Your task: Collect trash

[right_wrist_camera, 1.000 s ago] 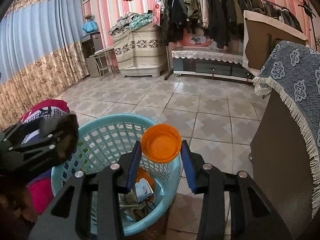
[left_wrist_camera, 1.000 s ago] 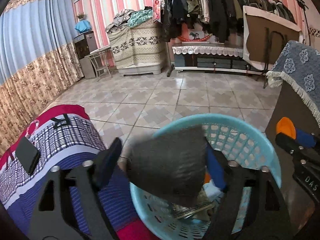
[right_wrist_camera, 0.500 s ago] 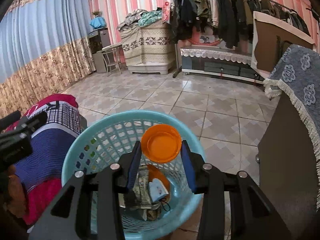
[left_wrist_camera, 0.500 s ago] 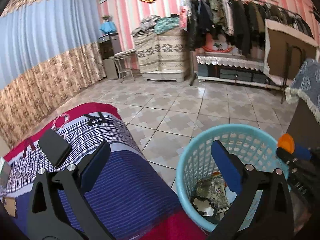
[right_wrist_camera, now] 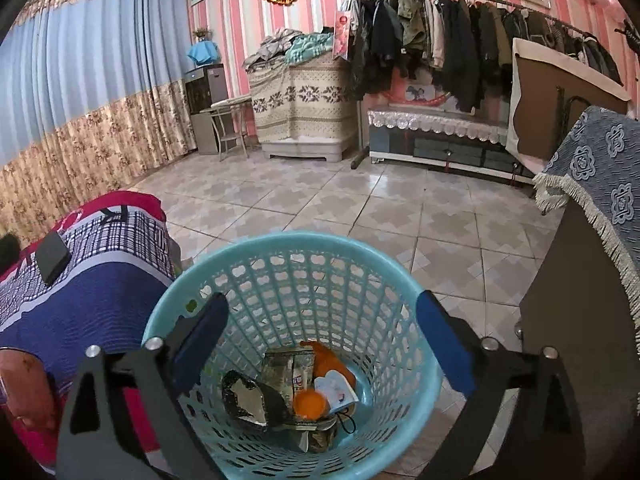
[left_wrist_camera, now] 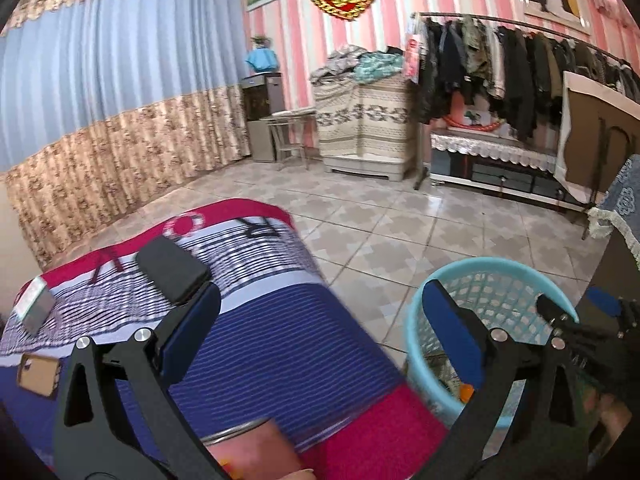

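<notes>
A light blue mesh trash basket (right_wrist_camera: 288, 252) stands on the tiled floor beside the bed; it also shows in the left wrist view (left_wrist_camera: 496, 268). Inside lie an orange lid (right_wrist_camera: 308, 405), a dark foil wrapper (right_wrist_camera: 244, 398), a white mask (right_wrist_camera: 336, 390) and paper packets. My right gripper (right_wrist_camera: 320, 336) is open and empty above the basket. My left gripper (left_wrist_camera: 320, 324) is open and empty over the bed's edge. On the striped bedspread (left_wrist_camera: 256, 320) lie a black case (left_wrist_camera: 172, 268), a grey card (left_wrist_camera: 34, 308) and a brown card (left_wrist_camera: 38, 374).
A dark cabinet with a fringed blue cloth (right_wrist_camera: 600, 184) stands right of the basket. A clothes rack (right_wrist_camera: 440, 40), a covered chest (right_wrist_camera: 300, 104) and a low TV stand (right_wrist_camera: 436, 140) line the far wall. Curtains (left_wrist_camera: 100, 120) run along the left.
My left gripper dropped the dark wrapper into the basket and swung left over the bed. My right gripper opened and the orange lid fell into the basket.
</notes>
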The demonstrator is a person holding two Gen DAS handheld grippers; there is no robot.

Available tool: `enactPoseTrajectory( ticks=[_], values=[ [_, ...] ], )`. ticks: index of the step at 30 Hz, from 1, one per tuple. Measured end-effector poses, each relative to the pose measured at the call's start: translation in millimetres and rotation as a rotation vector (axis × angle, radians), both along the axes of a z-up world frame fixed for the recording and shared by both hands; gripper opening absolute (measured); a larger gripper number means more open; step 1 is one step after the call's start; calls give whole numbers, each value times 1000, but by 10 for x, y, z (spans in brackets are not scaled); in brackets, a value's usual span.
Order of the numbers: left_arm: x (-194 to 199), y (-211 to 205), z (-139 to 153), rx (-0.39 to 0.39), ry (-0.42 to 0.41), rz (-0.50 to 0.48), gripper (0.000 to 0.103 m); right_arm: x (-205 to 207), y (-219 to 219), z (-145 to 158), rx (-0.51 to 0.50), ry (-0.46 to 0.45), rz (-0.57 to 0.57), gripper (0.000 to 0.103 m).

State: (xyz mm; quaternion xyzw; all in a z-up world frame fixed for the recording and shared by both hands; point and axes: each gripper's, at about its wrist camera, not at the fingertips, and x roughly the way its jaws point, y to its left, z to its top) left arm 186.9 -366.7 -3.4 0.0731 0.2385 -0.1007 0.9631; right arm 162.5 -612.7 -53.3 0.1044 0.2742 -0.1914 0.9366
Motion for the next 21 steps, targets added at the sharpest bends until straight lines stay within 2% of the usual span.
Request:
enactPoseTrajectory(
  ticks=[6, 10, 14, 18, 21],
  values=[
    [-295, 473, -33, 4, -4, 63, 98, -154, 249, 75, 10, -7, 22, 98],
    [-527, 747, -59, 37, -1, 54, 98, -310, 571, 204, 61, -49, 84, 98],
    [-756, 1117, 20, 26, 0, 67, 98, -442, 869, 278, 90, -76, 143, 98],
    [-959, 1476, 121, 15, -43, 111, 98, -627, 1224, 274, 64, -81, 167, 98],
    [-1059, 1733, 164, -8, -34, 146, 98, -711, 1415, 278, 41, -81, 174, 98]
  ],
)
